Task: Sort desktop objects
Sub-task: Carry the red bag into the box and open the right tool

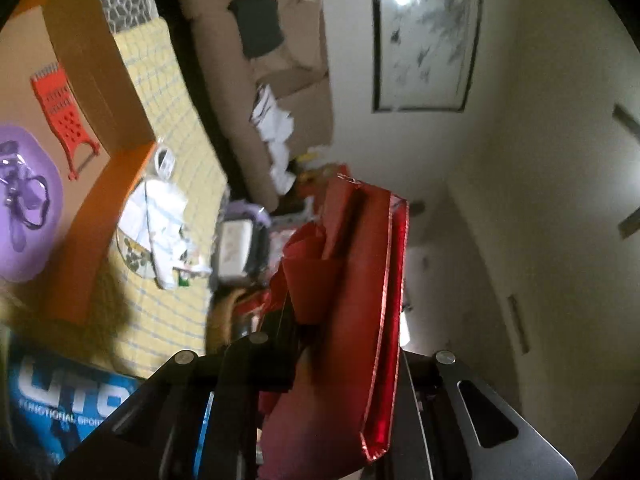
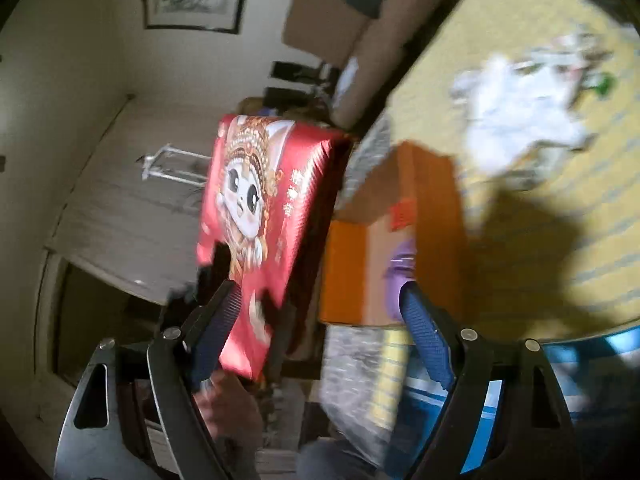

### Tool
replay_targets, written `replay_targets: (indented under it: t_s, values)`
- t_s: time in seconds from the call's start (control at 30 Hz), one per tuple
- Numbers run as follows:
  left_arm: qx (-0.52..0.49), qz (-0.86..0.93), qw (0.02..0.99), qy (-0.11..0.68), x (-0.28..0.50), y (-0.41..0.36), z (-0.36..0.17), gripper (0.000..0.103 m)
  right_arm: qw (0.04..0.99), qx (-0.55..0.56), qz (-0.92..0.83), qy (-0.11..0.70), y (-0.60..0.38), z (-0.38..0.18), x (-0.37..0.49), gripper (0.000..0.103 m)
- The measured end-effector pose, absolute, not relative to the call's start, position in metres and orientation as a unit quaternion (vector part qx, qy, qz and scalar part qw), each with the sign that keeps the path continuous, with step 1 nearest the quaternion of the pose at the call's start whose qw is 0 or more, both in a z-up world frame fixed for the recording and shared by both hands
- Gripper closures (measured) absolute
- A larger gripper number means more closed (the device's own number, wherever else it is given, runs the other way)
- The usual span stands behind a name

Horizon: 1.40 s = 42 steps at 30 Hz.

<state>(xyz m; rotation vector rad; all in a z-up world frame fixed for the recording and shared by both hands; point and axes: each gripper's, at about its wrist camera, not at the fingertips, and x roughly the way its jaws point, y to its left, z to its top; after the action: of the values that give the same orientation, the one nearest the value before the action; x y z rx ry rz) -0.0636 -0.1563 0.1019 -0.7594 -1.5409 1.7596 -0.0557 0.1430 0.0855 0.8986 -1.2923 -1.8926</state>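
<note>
A: Left gripper (image 1: 320, 360)? 
B: Clamped on the red gift bag (image 1: 360, 288), lifted in the air off the table edge, beside the orange box (image 1: 96, 216).
A: Right gripper (image 2: 320, 332)?
B: Jaws apart, empty, bag just ahead of its left finger.
A: Handling?
B: Glossy paper, probably light, floppy, slippery; pinch the folded rim.
A: Room?
B: Open air on the wall side; yellow tablecloth (image 1: 176, 152) cluttered.
</note>
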Motion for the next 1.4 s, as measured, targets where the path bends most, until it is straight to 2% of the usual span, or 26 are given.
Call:
replay_targets:
  t_s: [0.03,0.07,0.13,0.2,0.23,0.27,0.4,0.5,0.57,0.63,0.9,1.07,1.17,1.23,1.4]
  values:
    - [-0.286,0.678,0.329,-0.592,-0.058,-0.165,0.104,0.092,0.346,0.332,-0.721,-0.5,0.127,0.093,-0.06,0.062]
    - [-0.279,0.686,0.322,-0.589,-0.053,-0.175,0.107,0.092,0.351,0.332,-0.719,-0.5,0.117,0.096,-0.063,0.073]
    - [-0.279,0.709,0.304,-0.572,-0.052,-0.203,0.113,0.086,0.362,0.341,-0.718,-0.486,0.086,0.107,-0.077,0.082]
    - [-0.3,0.745,0.277,-0.527,-0.051,-0.227,0.121,0.07,0.377,0.353,-0.709,-0.481,0.06,0.115,-0.092,0.087]
    - [-0.307,0.758,0.267,-0.51,-0.051,-0.238,0.122,0.05,0.381,0.357,-0.707,-0.477,0.049,0.118,-0.099,0.09]
    - [-0.315,0.782,0.245,-0.479,-0.052,-0.25,0.126,0.041,0.384,0.365,-0.707,-0.469,0.037,0.121,-0.107,0.09]
    - [-0.325,0.828,0.18,-0.421,-0.055,-0.299,0.13,0.034,0.374,0.4,-0.712,-0.44,-0.008,0.125,-0.146,0.091]
    - [-0.331,0.862,0.095,-0.372,-0.055,-0.335,0.129,0.033,0.352,0.426,-0.712,-0.433,-0.032,0.111,-0.178,0.091]
    - [-0.327,0.867,0.068,-0.37,-0.052,-0.353,0.117,0.033,0.335,0.445,-0.717,-0.419,-0.045,0.096,-0.2,0.091]
    - [-0.325,0.866,0.064,-0.374,-0.051,-0.365,0.103,0.033,0.317,0.463,-0.72,-0.407,-0.053,0.079,-0.216,0.091]
    - [-0.358,0.883,0.058,-0.299,-0.072,-0.352,0.075,0.033,0.251,0.548,-0.705,-0.374,-0.075,-0.011,-0.262,0.091]
    - [-0.344,0.892,0.064,-0.285,-0.074,-0.342,0.087,0.033,0.247,0.585,-0.689,-0.35,-0.091,-0.04,-0.282,0.089]
    - [-0.358,0.899,0.041,-0.248,-0.078,-0.335,0.085,0.033,0.245,0.609,-0.688,-0.31,-0.095,-0.04,-0.285,0.08]
    - [-0.365,0.897,0.033,-0.246,-0.08,-0.336,0.08,0.033,0.202,0.636,-0.708,-0.233,-0.098,-0.034,-0.284,0.072]
    - [-0.374,0.899,0.027,-0.227,-0.085,-0.33,0.076,0.03,0.207,0.604,-0.747,-0.184,-0.085,0.006,-0.27,0.042]
